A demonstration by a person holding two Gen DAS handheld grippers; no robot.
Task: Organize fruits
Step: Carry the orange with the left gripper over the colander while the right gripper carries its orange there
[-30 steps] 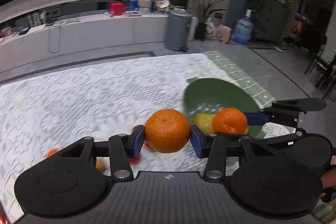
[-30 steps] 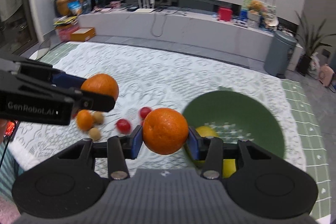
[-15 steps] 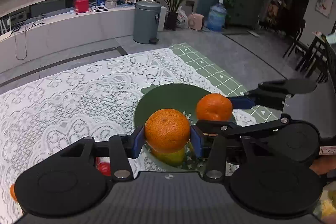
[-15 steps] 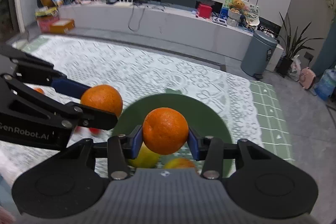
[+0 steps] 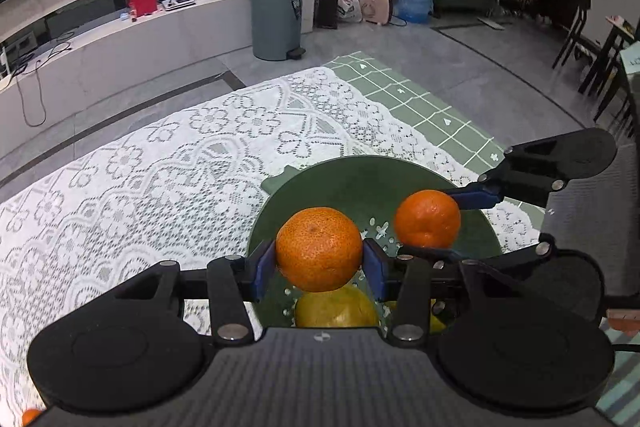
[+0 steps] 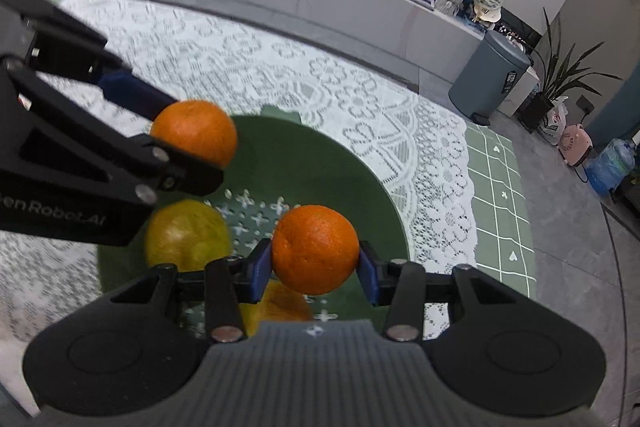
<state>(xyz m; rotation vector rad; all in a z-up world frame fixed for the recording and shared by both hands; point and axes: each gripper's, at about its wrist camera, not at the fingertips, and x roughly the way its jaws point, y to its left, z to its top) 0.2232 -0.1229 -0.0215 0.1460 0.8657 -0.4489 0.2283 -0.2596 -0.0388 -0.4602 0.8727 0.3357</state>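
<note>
Left wrist view: the left orange [image 5: 319, 248] sits pinched between the blue pads of the left gripper [image 5: 319, 263], now directly above the green bowl [image 5: 360, 179], where a second ago it hung over bare lace with the bowl off to the right. The right orange [image 6: 315, 249] is likewise clamped in the right gripper [image 6: 315, 267], which has swung in from the bowl's near left edge to hover over its middle. Both fruits therefore hang over the bowl, the left one toward its far left, the right one nearer. Beneath them lie a yellow-green fruit [image 6: 187, 235] and another yellow fruit [image 6: 280, 305], partly hidden. The transport looks finished; what remains, I judge, is lowering and releasing without striking the fruit below. A small orange fruit [image 5: 30, 417] shows on the lace tablecloth [image 5: 160, 163] at the near left.
</note>
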